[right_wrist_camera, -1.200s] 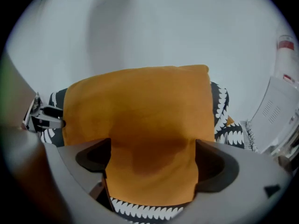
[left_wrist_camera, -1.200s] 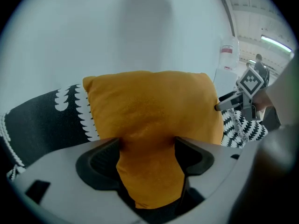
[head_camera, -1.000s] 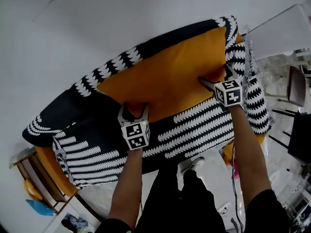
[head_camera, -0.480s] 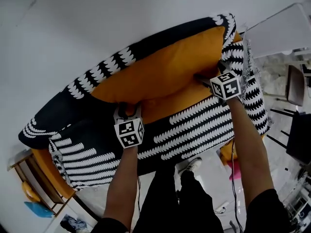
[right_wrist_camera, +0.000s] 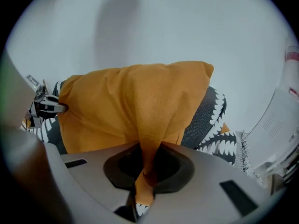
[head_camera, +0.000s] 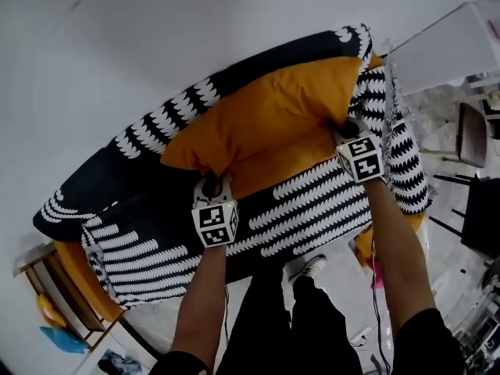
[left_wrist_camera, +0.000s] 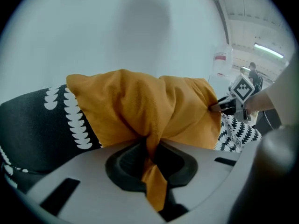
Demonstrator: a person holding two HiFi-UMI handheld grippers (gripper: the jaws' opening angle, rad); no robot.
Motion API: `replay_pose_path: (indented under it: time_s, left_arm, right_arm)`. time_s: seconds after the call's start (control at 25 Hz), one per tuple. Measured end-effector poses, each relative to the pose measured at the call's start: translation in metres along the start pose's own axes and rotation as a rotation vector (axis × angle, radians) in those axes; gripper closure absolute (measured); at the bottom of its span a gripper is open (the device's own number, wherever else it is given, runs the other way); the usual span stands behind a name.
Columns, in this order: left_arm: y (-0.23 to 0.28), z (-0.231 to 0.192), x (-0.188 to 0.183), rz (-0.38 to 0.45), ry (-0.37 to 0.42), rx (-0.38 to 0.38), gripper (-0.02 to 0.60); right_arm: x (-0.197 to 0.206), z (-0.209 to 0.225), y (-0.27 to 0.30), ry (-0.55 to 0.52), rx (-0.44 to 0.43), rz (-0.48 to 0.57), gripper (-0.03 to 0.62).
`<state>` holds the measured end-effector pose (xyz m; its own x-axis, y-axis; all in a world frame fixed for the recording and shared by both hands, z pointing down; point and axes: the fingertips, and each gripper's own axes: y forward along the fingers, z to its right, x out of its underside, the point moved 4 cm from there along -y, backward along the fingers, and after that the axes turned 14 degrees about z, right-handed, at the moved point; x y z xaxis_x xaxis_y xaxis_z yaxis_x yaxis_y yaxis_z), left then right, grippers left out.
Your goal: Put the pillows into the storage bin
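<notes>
An orange pillow (head_camera: 269,123) lies on a sofa draped in black cloth with white leaf print (head_camera: 312,201), against a white wall. My left gripper (head_camera: 212,184) has just been closing and is shut on the pillow's near left edge, orange fabric (left_wrist_camera: 150,143) pinched between its jaws. My right gripper (head_camera: 346,128) has just been closing too and is shut on the near right edge, a fold of fabric (right_wrist_camera: 148,157) pressed between its jaws. The pillow (right_wrist_camera: 135,101) bunches up between the two grips. In the left gripper view the right gripper (left_wrist_camera: 219,106) shows at the pillow's (left_wrist_camera: 140,106) far corner. No storage bin is in view.
The black-and-white cover (head_camera: 101,178) runs along the sofa back. A wooden side stand (head_camera: 58,287) with orange and blue items stands at the lower left. A white cabinet (head_camera: 449,49) and dark chairs (head_camera: 476,139) are at the right. The person's legs and a shoe (head_camera: 308,266) are below.
Both grippers went from open at the pillow's near edge to shut on it. The pillow's front edge has lifted and bunched, drawn slightly toward me.
</notes>
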<state>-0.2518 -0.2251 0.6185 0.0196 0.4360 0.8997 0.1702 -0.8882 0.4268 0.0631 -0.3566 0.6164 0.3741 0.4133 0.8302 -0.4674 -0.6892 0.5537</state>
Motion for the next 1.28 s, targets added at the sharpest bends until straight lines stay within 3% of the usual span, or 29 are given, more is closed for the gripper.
replay_pose_path:
  time_s: [0.28, 0.56, 1.0, 1.28]
  left_arm:
    - [-0.029, 0.009, -0.021, 0.03, 0.059, 0.028, 0.525]
    - [-0.064, 0.056, -0.034, 0.04, 0.126, 0.081, 0.528]
    - [-0.075, 0.21, -0.04, 0.015, 0.206, 0.241, 0.526]
    - [-0.074, 0.327, -0.042, 0.008, 0.259, 0.395, 0.525]
  right_arm:
    - [-0.01, -0.01, -0.05, 0.018, 0.019, 0.014, 0.549]
    - [0.008, -0.004, -0.127, 0.103, 0.086, 0.056, 0.553]
    - [0.085, 0.065, -0.293, 0.218, 0.274, 0.064, 0.554]
    - [0.151, 0.104, -0.41, 0.333, 0.461, 0.052, 0.556]
